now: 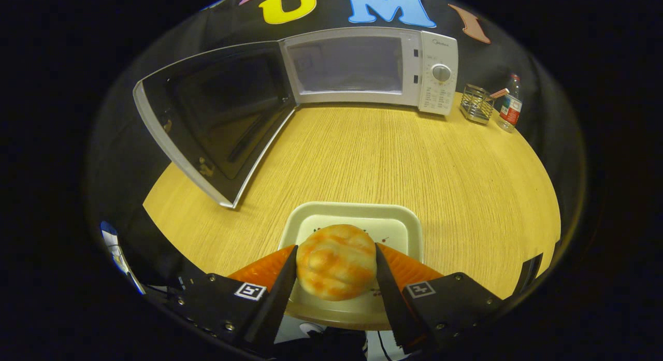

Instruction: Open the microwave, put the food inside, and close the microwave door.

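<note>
Golden, round bread bun [335, 269] sat on the pale square tray [409, 221] pinched between your gripper [335, 272] fingers, since the white microwave [362, 68] beyond already stood with its door [207, 117] swung open.

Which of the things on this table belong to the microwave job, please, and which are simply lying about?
Job: microwave, its open door, bun gripped between the gripper fingers, plate beneath it.

Lying about: wire holder, bottle, both right of the microwave.
</note>
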The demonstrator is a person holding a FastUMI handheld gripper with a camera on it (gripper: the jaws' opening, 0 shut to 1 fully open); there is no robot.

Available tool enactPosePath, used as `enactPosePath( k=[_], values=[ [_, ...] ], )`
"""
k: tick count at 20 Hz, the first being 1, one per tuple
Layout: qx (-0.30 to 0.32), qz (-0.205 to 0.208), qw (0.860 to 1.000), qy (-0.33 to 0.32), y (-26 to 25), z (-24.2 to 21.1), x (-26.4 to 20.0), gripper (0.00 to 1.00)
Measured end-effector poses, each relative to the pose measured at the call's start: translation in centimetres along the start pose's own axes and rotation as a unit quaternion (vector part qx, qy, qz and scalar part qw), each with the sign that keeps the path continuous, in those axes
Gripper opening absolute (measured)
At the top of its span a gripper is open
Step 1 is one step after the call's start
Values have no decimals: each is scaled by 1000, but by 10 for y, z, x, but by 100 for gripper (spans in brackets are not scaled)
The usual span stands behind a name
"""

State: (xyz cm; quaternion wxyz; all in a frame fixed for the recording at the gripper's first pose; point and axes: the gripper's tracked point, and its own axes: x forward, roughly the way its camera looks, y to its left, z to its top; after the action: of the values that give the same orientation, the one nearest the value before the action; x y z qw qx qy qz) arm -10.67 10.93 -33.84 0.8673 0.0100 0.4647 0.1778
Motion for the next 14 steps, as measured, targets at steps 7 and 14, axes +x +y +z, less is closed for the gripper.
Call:
enactPosePath(
  k=[7,14],
  values=[
    [38,29,996,-78,6,74,-9,82],
    [56,46,985,-155,9,154,3,82]
  ],
)
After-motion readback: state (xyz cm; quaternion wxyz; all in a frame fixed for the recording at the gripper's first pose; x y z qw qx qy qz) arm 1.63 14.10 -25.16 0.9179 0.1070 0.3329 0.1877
